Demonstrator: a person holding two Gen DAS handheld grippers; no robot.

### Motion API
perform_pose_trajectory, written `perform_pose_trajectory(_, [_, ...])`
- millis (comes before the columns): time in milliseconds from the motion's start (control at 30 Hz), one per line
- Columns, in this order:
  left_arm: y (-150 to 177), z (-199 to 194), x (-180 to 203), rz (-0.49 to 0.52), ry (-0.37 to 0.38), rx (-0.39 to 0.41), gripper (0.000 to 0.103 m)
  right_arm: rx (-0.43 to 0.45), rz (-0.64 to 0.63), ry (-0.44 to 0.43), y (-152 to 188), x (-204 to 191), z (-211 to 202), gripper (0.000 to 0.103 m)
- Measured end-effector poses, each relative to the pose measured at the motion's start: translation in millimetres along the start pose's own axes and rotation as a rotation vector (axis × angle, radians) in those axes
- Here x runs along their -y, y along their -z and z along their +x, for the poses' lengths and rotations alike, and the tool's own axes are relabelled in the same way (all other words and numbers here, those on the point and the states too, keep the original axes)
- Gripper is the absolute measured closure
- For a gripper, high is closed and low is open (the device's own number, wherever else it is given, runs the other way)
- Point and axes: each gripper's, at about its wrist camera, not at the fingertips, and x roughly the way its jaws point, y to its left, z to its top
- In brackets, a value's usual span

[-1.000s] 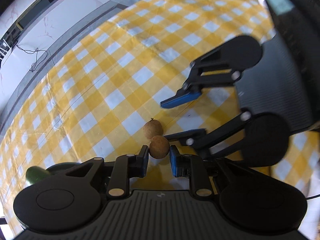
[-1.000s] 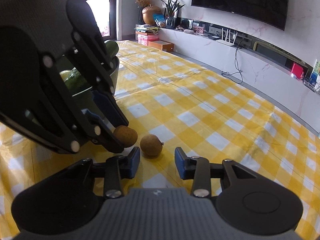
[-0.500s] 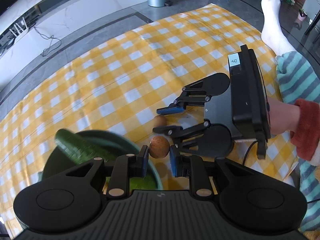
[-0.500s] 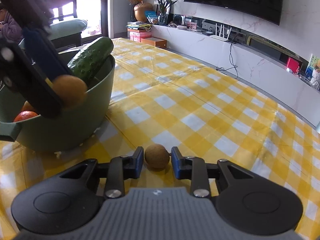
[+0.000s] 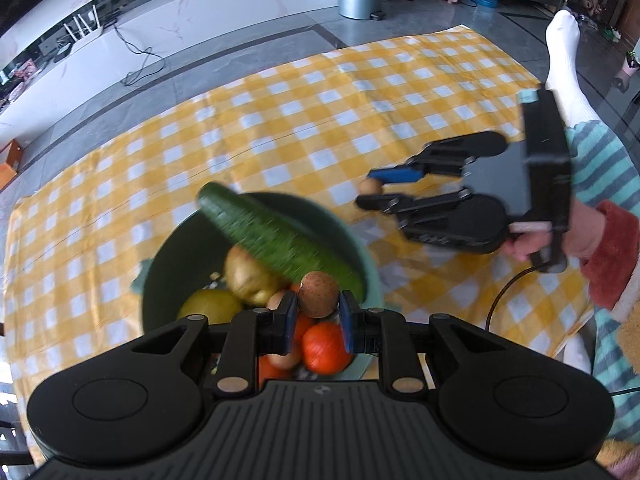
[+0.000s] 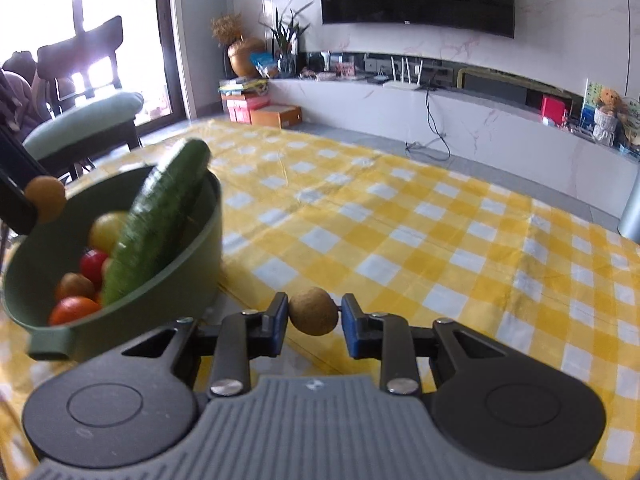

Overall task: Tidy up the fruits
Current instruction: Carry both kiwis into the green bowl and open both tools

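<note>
My left gripper (image 5: 318, 312) is shut on a small brown round fruit (image 5: 318, 294) and hangs over the green bowl (image 5: 360, 252). In that bowl lie a cucumber (image 5: 276, 240), tomatoes (image 5: 326, 348), a yellow-green fruit (image 5: 210, 308) and a potato-like piece (image 5: 248, 276). My right gripper (image 6: 314, 316) is shut on a second small brown fruit (image 6: 313, 311), held just above the yellow checked cloth (image 6: 400, 240) to the right of the bowl (image 6: 192, 256). In the left wrist view the right gripper (image 5: 370, 192) shows with that fruit (image 5: 370, 186) between its blue pads.
A person's hand (image 5: 524, 244) in a red cuff and striped sleeve holds the right gripper. A white-socked foot (image 5: 564, 52) rests at the cloth's far right edge. A chair (image 6: 84, 116) stands behind the bowl, a low white cabinet (image 6: 480, 120) beyond the table.
My left gripper has lifted its brown fruit off the cloth and carried it over the bowl. My right gripper has closed on the other brown fruit and raised it slightly.
</note>
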Motion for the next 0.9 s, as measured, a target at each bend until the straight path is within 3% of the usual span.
perform_pose_trajectory(167, [17.9, -9.3, -15.1, -0.014, 0.001, -0.003, 0.079, 0.082, 0.014, -0.041, -12.9, -16.7, -34.6, 0.078])
perform_pose_trajectory(367, [39.8, -5.3, -30.8, -0.054, 0.010, -0.009, 0.079, 0.099, 0.118, -0.188, -28.0, -44.6, -66.5, 0.078])
perform_pose_trajectory(500, [49.8, 3.0, -38.5, -0.079, 0.026, 0.001, 0.079, 0.060, 0.075, -0.218, -36.4, -78.6, -68.1, 0.078])
perform_pose_trajectory(667, [60.0, 17.3, -49.9, -0.129, 0.043, 0.012, 0.079, -0.001, -0.002, -0.194, -44.3, -111.4, -54.3, 0.078])
perform_pose_trajectory(900, [65.8, 33.1, -55.6, -0.136, 0.053, 0.026, 0.079, -0.089, -0.073, -0.164, -48.1, -130.8, -27.8, 0.078])
